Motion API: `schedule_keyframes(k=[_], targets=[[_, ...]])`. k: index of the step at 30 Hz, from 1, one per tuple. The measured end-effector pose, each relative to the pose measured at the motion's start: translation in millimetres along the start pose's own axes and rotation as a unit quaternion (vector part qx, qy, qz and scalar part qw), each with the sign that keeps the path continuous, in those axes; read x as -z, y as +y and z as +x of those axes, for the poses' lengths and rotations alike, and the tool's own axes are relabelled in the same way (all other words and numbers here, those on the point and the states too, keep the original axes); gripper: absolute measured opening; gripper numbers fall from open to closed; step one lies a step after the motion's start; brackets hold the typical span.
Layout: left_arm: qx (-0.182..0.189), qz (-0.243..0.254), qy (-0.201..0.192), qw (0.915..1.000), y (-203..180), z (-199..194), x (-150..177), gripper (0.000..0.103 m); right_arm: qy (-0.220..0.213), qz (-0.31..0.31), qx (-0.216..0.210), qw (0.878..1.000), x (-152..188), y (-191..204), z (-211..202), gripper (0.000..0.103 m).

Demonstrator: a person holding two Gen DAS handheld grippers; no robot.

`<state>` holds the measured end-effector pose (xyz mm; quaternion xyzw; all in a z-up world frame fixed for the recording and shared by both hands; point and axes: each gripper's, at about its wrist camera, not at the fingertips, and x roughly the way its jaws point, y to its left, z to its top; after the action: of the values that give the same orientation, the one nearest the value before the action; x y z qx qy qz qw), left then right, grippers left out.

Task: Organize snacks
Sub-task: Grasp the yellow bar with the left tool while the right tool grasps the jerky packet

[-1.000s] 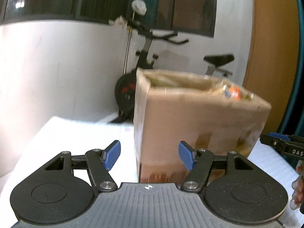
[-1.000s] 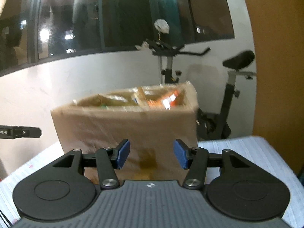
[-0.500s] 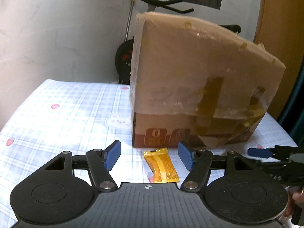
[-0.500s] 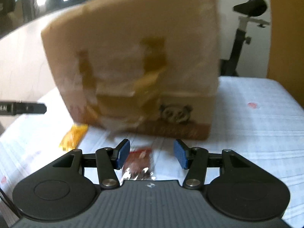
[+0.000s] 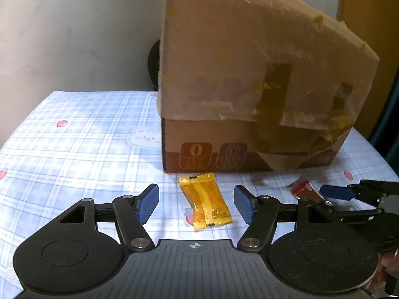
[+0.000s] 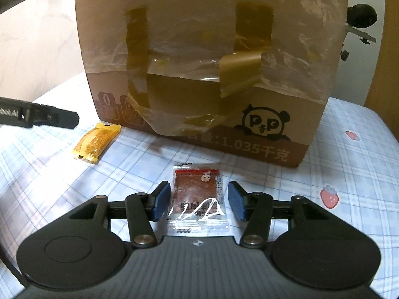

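Reaching for two snacks lying just in front of the big box (image 5: 249, 79): the left gripper (image 5: 197, 205) is holding its jaws spread around the yellow packet (image 5: 205, 200), and the right gripper (image 6: 198, 200), jaws just closing in but not touching, is framing the brown packet (image 6: 197, 196). Next, both need squeezing shut, probably.

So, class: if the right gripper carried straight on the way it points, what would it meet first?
Probably the clear-wrapped brown snack packet lying on the checked tablecloth, already between the right gripper and its open jaws.

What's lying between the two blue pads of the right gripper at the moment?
A brown snack packet with clear edges lies flat on the checked cloth between the right gripper pads, which have just been closing but touch nothing yet. The right wrist view shows it.
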<state>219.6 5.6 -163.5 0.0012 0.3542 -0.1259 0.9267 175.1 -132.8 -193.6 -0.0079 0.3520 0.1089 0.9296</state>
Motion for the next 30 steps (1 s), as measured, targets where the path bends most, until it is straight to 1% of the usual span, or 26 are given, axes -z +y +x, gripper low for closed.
schedule_keyframes(k=[2,4,6,11,15,17,19,21,23,26,28,30], targets=[[-0.001,0.002,0.005,1.0,-5.5,5.3,3.5,0.069,-0.001,0.005,0.004,1.0,-0.3,0.1,-0.8,0.048],[-0.002,0.003,0.01,0.9999,-9.3,12.2,6.7,0.069,-0.006,0.005,0.014,1.0,1.8,1.9,-2.4,0.044],[-0.006,0.008,0.014,0.9999,-14.4,18.5,8.5,0.069,-0.011,0.01,0.027,1.0,3.3,1.5,-4.2,0.043],[-0.026,0.009,0.018,0.9995,-19.3,34.1,7.4,0.069,-0.017,0.043,0.032,0.998,4.0,-10.6,-4.8,0.042],[-0.03,0.003,0.032,0.999,-22.2,44.8,8.5,0.069,-0.019,0.039,0.034,0.998,3.5,-9.7,-2.6,0.042],[-0.039,0.009,0.027,0.9988,-26.0,45.5,11.0,0.069,-0.02,0.039,0.032,0.999,3.6,-9.8,-1.2,0.042],[-0.048,0.016,0.022,0.9984,-30.0,45.6,13.7,0.065,-0.021,0.04,0.03,0.999,3.8,-9.9,-0.8,0.042],[-0.053,0.014,0.016,0.9984,-31.4,43.7,15.8,0.051,-0.021,0.04,0.03,0.999,3.7,-10.3,-0.4,0.042],[-0.055,0.01,0.014,0.9984,-32.9,42.5,17.7,0.04,-0.022,0.038,0.03,0.999,3.4,-9.6,-0.1,0.042],[-0.051,0.005,0.004,0.9987,-31.4,40.1,22.6,0.039,-0.022,0.037,0.03,0.999,3.4,-8.5,-0.4,0.042],[-0.05,0.01,-0.005,0.9987,-31.2,39.1,27.4,0.039,-0.022,0.036,0.029,0.999,3.4,-8.3,-0.4,0.042],[-0.05,0.009,-0.007,0.9987,-32.7,38.6,29.0,0.039,-0.023,0.037,0.029,0.999,4.0,-8.1,-0.9,0.042]])
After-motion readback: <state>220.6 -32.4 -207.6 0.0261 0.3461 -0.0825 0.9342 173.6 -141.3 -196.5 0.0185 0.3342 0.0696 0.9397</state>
